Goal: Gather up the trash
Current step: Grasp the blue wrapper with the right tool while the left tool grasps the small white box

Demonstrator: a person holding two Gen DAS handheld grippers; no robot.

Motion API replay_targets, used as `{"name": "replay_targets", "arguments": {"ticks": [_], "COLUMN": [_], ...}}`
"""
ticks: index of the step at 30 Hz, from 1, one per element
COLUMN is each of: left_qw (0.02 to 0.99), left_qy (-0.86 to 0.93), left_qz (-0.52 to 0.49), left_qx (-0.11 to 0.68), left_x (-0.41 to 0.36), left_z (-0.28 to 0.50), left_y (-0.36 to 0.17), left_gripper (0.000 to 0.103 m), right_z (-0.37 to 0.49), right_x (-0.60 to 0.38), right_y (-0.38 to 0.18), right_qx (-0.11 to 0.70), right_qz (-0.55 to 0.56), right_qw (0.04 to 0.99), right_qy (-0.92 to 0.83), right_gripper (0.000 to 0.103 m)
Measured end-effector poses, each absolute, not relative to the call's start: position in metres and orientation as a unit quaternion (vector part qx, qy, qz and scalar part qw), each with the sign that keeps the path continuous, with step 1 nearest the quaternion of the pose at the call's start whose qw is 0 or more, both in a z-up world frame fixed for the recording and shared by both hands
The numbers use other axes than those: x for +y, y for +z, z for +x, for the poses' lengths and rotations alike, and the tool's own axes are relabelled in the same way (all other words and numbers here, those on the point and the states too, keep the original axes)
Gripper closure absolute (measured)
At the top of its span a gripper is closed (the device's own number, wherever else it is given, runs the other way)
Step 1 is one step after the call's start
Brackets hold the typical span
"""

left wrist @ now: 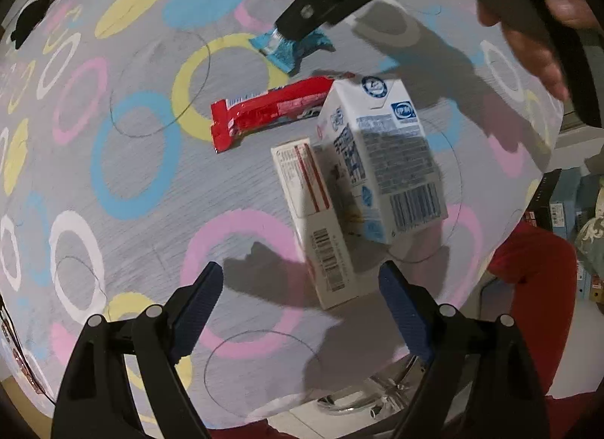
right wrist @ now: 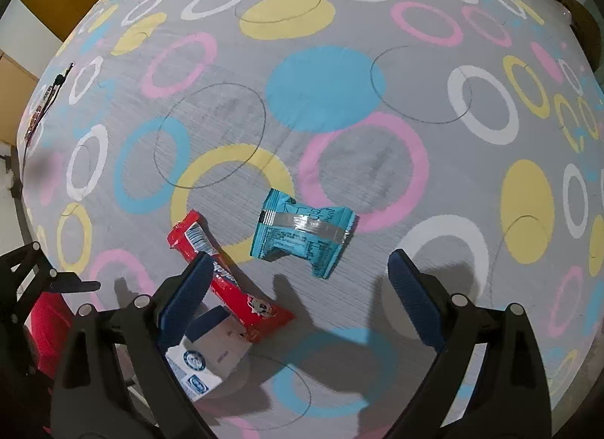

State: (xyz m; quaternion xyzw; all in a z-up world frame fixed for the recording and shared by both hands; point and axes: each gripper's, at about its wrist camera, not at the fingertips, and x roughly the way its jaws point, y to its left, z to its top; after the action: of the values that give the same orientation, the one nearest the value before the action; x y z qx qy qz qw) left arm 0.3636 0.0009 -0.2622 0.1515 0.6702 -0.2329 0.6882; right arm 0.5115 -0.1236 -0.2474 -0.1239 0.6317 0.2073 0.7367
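Left gripper (left wrist: 300,288) jaws spread wide, nothing clamped, hanging over the white carton (left wrist: 321,227) near the table's (left wrist: 124,159) rounded edge. Blue-and-white milk carton (left wrist: 381,159) touches it; red wrapper (left wrist: 264,110) just beyond. Right gripper (right wrist: 298,280) also released, empty, above the teal wrapper (right wrist: 302,231) further inboard.

The left gripper (left wrist: 300,282) pointed straight down, its jaws wide apart and gripping nothing. The right gripper (right wrist: 298,273) hung likewise spread at its one o'clock, a hand (left wrist: 536,50) behind it.
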Motion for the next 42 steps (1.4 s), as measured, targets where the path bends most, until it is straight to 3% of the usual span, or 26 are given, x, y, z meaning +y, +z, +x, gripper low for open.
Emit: {"name": "replay_targets", "arguments": {"ticks": [9,13,15,17,24,27,31,35,36,42], "left_qw": [0.681,0.677,0.676,0.677,0.68,0.683,0.69,0.695,0.696,0.702], "left_qy": [-0.223,-0.223,-0.22,-0.216,-0.208,-0.205,-0.197,-0.192,-0.188,-0.182], "left_qz": [0.158,0.158,0.157,0.153,0.14,0.141,0.138,0.123,0.117,0.118], "left_qx": [0.679,0.684,0.685,0.687,0.689,0.687,0.683,0.682,0.683,0.678], "left_x": [-0.01,-0.008,-0.009,-0.007,-0.009,-0.01,-0.008,-0.004,-0.003,-0.002], "left_z": [0.363,0.361,0.36,0.358,0.363,0.364,0.365,0.371,0.372,0.369], "left_y": [-0.274,-0.283,-0.287,-0.289,-0.302,-0.303,-0.301,-0.299,-0.298,-0.297], "left_gripper": [0.021,0.027,0.028,0.033,0.036,0.04,0.055,0.076,0.078,0.079], "right_z": [0.517,0.521,0.523,0.526,0.532,0.534,0.536,0.533,0.533,0.522], "right_x": [-0.119,-0.118,-0.117,-0.115,-0.114,-0.113,-0.106,-0.105,-0.104,-0.108], "right_y": [-0.267,-0.276,-0.281,-0.287,-0.299,-0.3,-0.301,-0.299,-0.298,-0.294], "right_qx": [0.643,0.647,0.65,0.657,0.658,0.655,0.65,0.642,0.641,0.637], "right_qz": [-0.111,-0.101,-0.1,-0.096,-0.092,-0.098,-0.113,-0.121,-0.123,-0.132], "right_qw": [0.731,0.73,0.728,0.723,0.725,0.727,0.732,0.739,0.74,0.745], "right_qy": [0.2,0.198,0.193,0.192,0.181,0.179,0.171,0.164,0.163,0.15], "right_gripper": [0.011,0.013,0.025,0.032,0.032,0.035,0.041,0.056,0.067,0.071]}}
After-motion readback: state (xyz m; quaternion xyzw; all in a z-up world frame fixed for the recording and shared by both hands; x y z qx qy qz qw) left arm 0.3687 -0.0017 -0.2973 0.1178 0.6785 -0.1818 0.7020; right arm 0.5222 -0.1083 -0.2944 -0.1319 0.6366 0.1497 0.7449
